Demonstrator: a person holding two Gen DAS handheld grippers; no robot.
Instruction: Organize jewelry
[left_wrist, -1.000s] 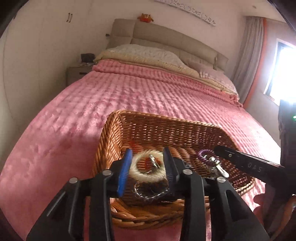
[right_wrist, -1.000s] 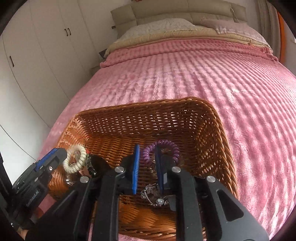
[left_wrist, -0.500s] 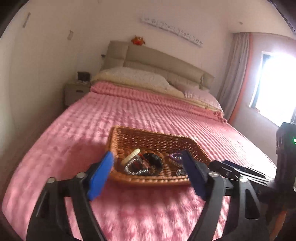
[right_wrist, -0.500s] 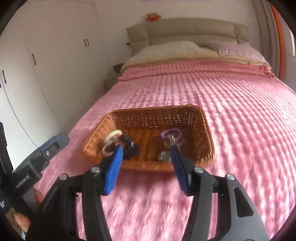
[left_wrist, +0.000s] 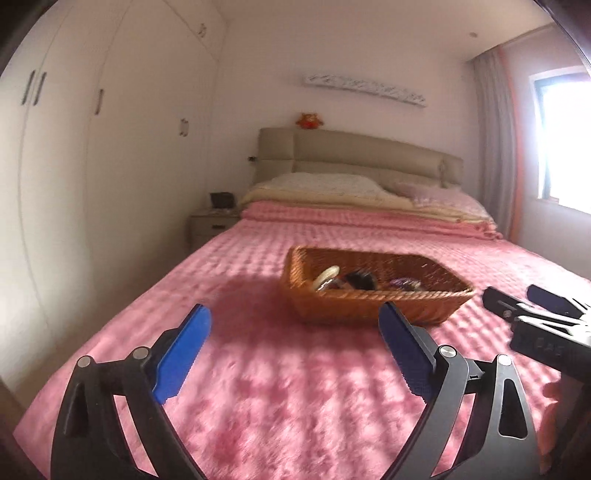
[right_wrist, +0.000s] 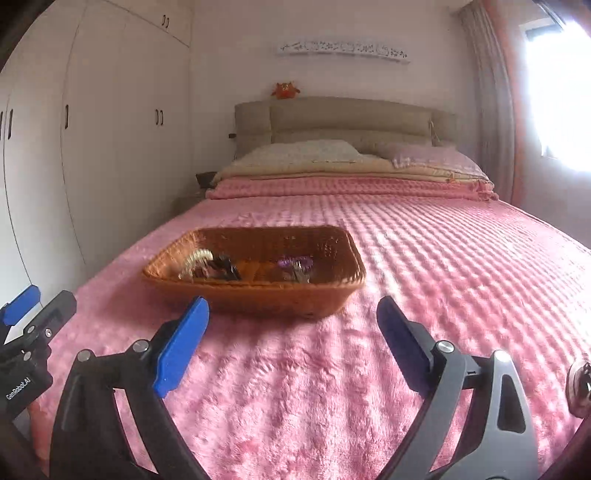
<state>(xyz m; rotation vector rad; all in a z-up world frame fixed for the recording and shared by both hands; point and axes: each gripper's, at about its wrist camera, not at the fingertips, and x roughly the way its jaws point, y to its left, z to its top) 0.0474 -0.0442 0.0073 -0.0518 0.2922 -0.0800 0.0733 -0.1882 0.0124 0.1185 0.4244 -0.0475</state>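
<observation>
A wicker basket sits on the pink bedspread. Inside lie a cream spiral hair tie, a dark item and a purple spiral hair tie with metal jewelry beside it. My left gripper is wide open and empty, pulled back in front of the basket. My right gripper is wide open and empty, also short of the basket. The right gripper shows at the right edge of the left wrist view; the left gripper shows at the left edge of the right wrist view.
The pink bedspread covers a large bed with pillows and a beige headboard. White wardrobes line the left wall. A nightstand stands beside the bed. A bright window is on the right.
Both grippers let go of the hair ties in the basket, opened wide and pulled back and up away from the basket.
</observation>
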